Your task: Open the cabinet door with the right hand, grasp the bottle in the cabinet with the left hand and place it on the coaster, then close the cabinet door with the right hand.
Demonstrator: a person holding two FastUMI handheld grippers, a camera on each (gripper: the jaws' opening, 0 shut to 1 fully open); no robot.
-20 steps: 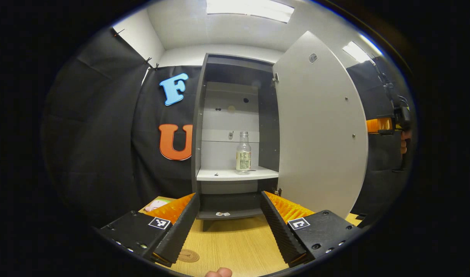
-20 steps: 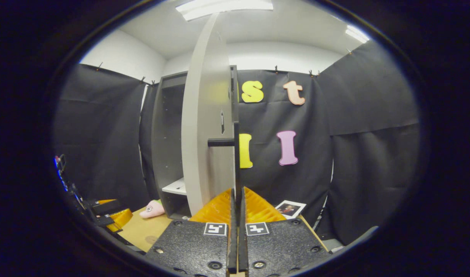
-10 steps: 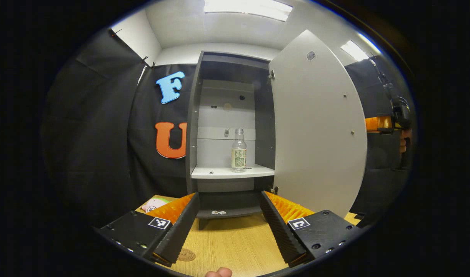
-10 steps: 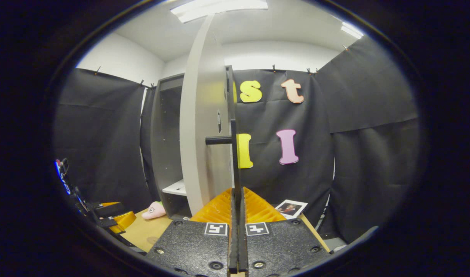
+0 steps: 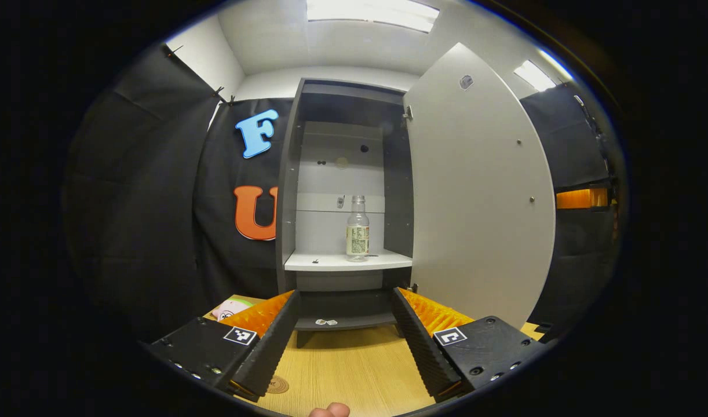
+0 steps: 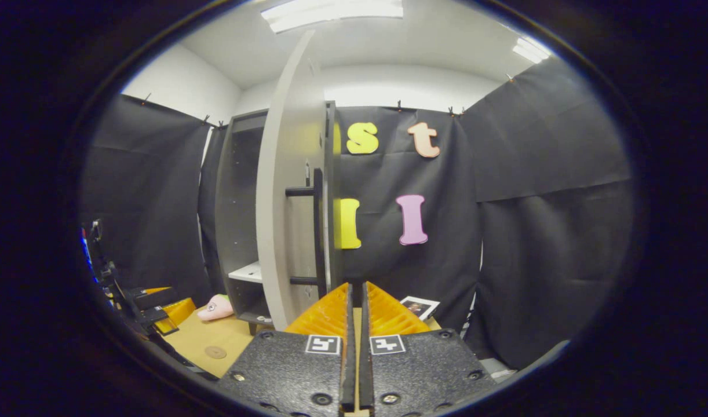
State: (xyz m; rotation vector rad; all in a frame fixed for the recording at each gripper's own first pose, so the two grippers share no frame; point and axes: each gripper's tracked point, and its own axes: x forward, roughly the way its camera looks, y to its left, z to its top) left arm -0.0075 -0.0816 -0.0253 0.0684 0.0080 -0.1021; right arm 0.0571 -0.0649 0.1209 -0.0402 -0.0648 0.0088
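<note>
**Door open, bottle waiting on the shelf**

The left gripper (image 5: 345, 330) has its two black fingers spread wide with nothing between them, hovering over the wooden bench (image 5: 348, 370) in front of the cabinet (image 5: 287, 191). A round coaster (image 5: 277, 384) lies on the bench just inside the left finger, near the bench's front edge.

Further on, the cabinet door (image 5: 475, 191) stands swung out to the right. The bottle (image 5: 357, 228) stands upright on the white shelf (image 5: 345, 262), toward the shelf's right half and close to its front edge, well apart from the gripper. A pink soft toy (image 5: 225, 310) lies at the bench's left edge.

The right gripper (image 6: 354, 341) has its fingers drawn together to a thin slit, gripping nothing. It sits just off the door's outer edge, with the black door handle (image 6: 317, 229) beyond the fingertips. A photo card (image 6: 419, 307) lies near the bench's right edge.
</note>
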